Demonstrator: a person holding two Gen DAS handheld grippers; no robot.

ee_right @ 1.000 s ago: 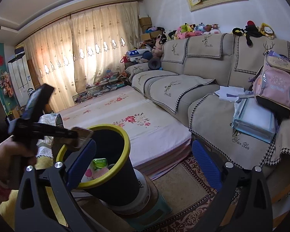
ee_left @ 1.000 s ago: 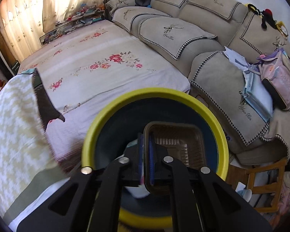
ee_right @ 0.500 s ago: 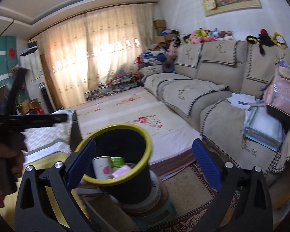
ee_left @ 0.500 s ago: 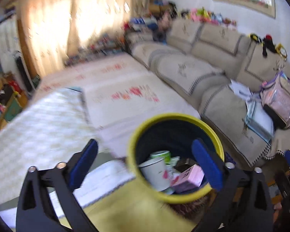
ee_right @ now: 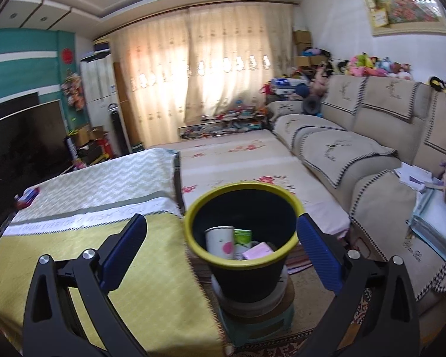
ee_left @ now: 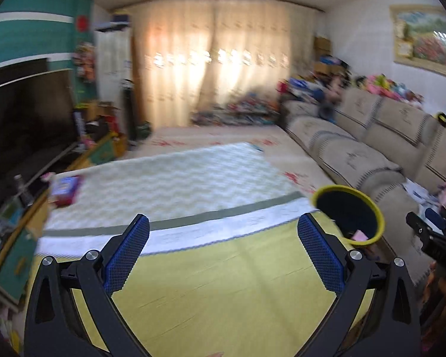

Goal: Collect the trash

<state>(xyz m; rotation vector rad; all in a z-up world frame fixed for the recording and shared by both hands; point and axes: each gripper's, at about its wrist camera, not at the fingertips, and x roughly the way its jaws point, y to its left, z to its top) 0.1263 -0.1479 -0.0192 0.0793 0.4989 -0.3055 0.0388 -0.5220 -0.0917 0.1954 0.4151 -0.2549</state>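
A black trash bin with a yellow rim (ee_right: 243,185) stands on a stool beside the table. It holds a white cup (ee_right: 220,239), a green carton (ee_right: 242,236) and a pink box (ee_right: 258,251). My right gripper (ee_right: 221,250) is open and empty, and the bin stands just beyond its fingers. My left gripper (ee_left: 223,253) is open and empty above the yellow tablecloth (ee_left: 223,291). From there the bin (ee_left: 348,217) is off to the right, with the right gripper's fingers (ee_left: 431,214) past it. A red and blue packet (ee_left: 64,189) (ee_right: 26,197) lies at the table's far left.
A beige sofa (ee_right: 356,154) runs along the right wall, with papers and a bag on it. A floral-sheeted mattress (ee_right: 238,160) lies behind the bin. A dark TV (ee_left: 20,113) stands at the left. The bin's stool (ee_right: 252,321) rests on a patterned rug.
My left gripper let go of a brown tray over the bin, opened wide and swung left and back over the table. The right gripper's view has shifted so the bin sits central.
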